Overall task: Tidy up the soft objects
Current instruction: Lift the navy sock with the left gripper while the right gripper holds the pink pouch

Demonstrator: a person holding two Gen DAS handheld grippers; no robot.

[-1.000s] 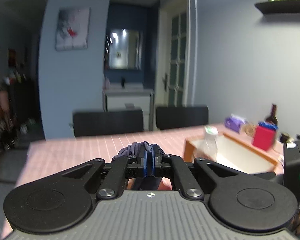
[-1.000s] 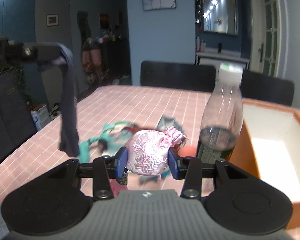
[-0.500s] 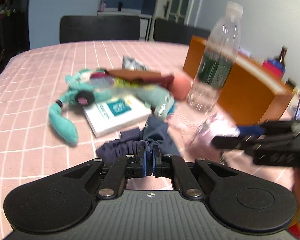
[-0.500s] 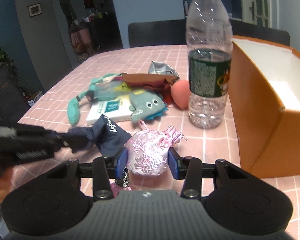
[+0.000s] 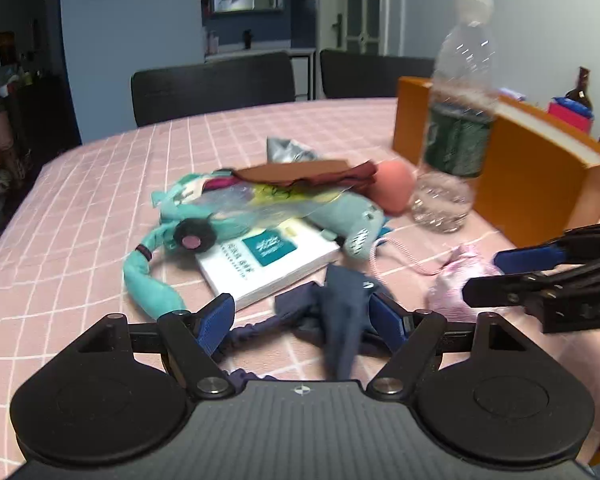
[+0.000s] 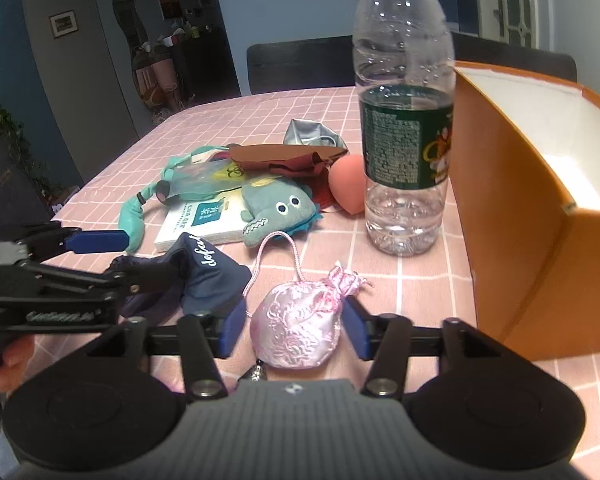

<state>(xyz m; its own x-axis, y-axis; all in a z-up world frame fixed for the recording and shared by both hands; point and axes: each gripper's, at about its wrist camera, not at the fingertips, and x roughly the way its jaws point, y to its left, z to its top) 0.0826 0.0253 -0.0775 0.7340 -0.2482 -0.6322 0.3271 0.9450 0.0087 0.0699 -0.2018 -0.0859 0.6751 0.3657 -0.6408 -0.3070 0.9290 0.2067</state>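
1. Pink brocade pouch [image 6: 296, 327] sits on the pink checked tablecloth [image 6: 260, 120] right between the spread fingers of the right gripper [image 6: 293, 330]; both blue pads stand just off its sides, so the claw is open and holds nothing
2. Looks light and squashy, a stuffed satin bag that should dent under the pads; the sheen suggests it could slip, so the fat middle of the body is the place to pinch, not the gathered neck or the thin pink cord [image 6: 268, 256] looping away to the far left
3. Navy cloth [image 5: 342, 320] lies crumpled on the table just left of the pouch, limp and floppy, with an elastic band trailing; the left gripper [image 5: 300, 316] has its fingers wide apart around it, open, gripping nothing, though whether the right pad touches the fabric is hard to tell
4. Both grippers crowd the same near patch, close side by side, so they could bump
5. Farther back lies a pile: a teal plush toy [image 6: 278, 212] lying partly on a white book [image 6: 198, 222], a brown piece [image 6: 280, 156], a clear bag, a crumpled grey item [image 6: 312, 132] and a peach sponge [image 6: 346, 188]
6. Tall water bottle [image 6: 404, 120] stands upright far right of the pouch, touching nothing, and looks easy to tip
7. Orange box [image 6: 512, 216] sits at the right, open-topped and seemingly empty, the likely home for the soft things; its near wall is high, so a carry must lift over the rim
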